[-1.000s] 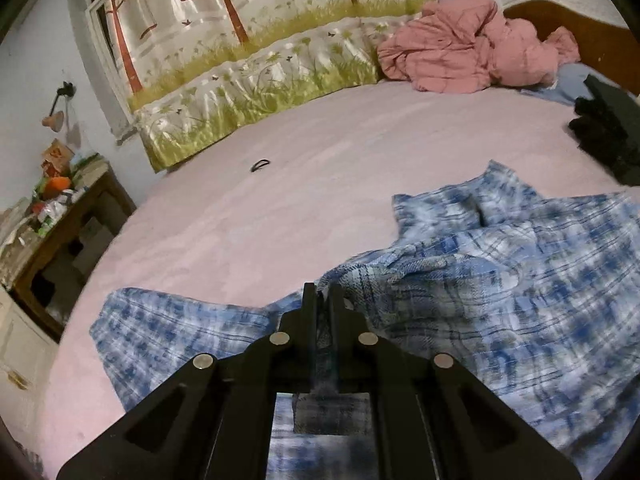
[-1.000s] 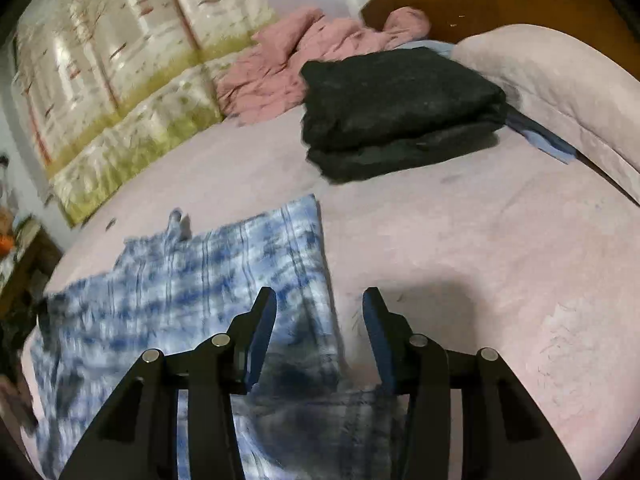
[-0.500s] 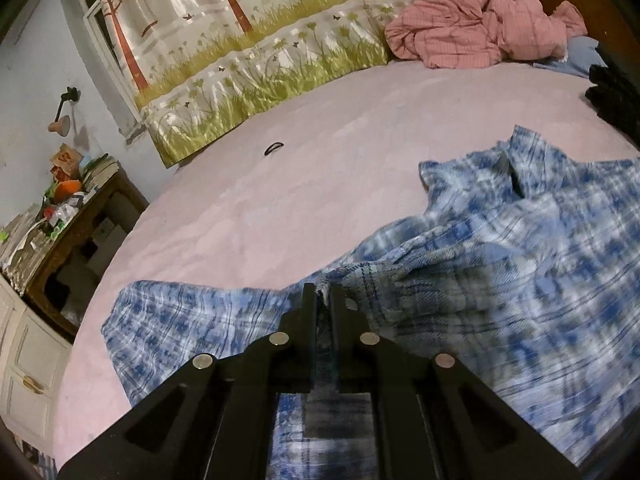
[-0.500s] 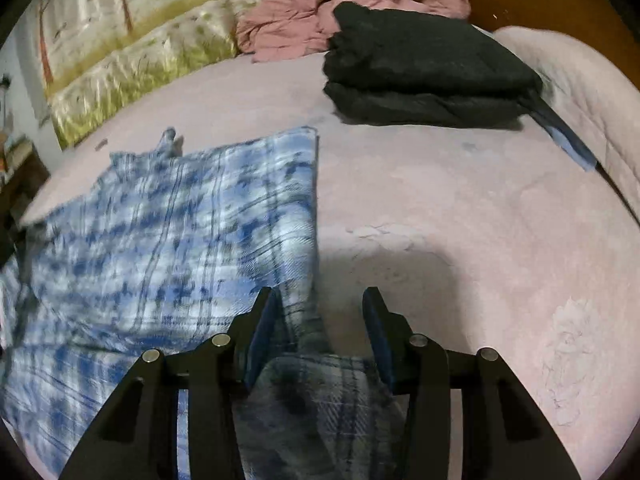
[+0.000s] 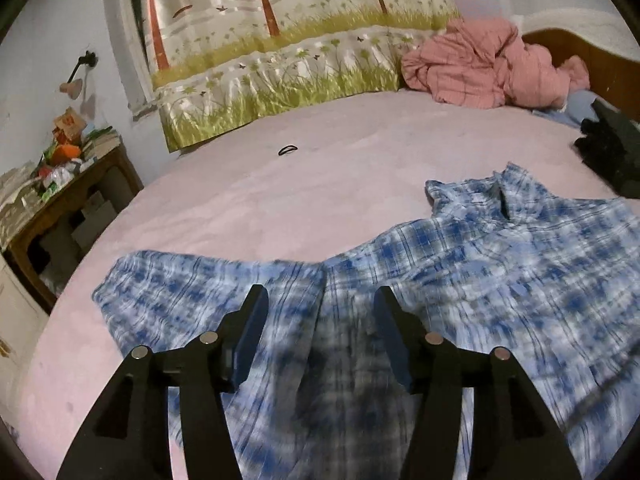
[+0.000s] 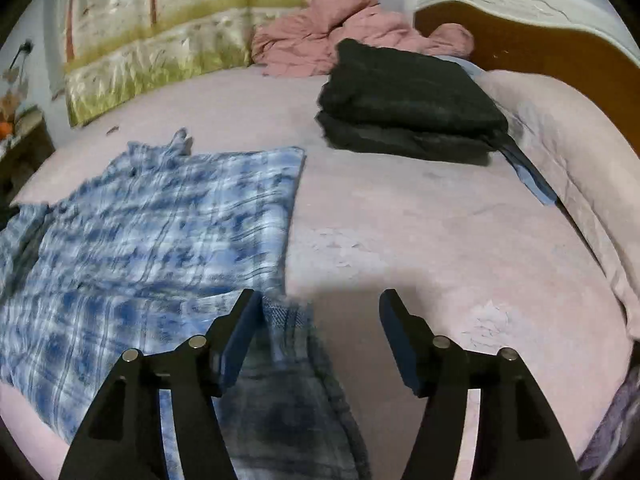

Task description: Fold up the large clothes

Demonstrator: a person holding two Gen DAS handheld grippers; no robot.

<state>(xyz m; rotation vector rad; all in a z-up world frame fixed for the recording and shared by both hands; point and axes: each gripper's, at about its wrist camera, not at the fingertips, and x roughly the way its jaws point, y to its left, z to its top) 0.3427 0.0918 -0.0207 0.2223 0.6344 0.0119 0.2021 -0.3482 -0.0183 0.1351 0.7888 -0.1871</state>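
Left gripper [image 5: 318,300] has let go; both grippers' jaws stand apart. Shirt [image 5: 500,264] lies flat, collar toward curtain [image 5: 280,40]. No readable writing.

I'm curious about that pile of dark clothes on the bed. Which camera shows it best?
The right wrist view: the folded dark clothes sit whole near the wooden headboard, stacked in two layers. The left wrist view catches only a dark sliver at its right edge, beyond the blue plaid shirt.

Blue-white plaid shirt [image 5: 500,264] on pink bedspread [image 5: 320,184]; folded clothes [image 6: 408,100] apparently black
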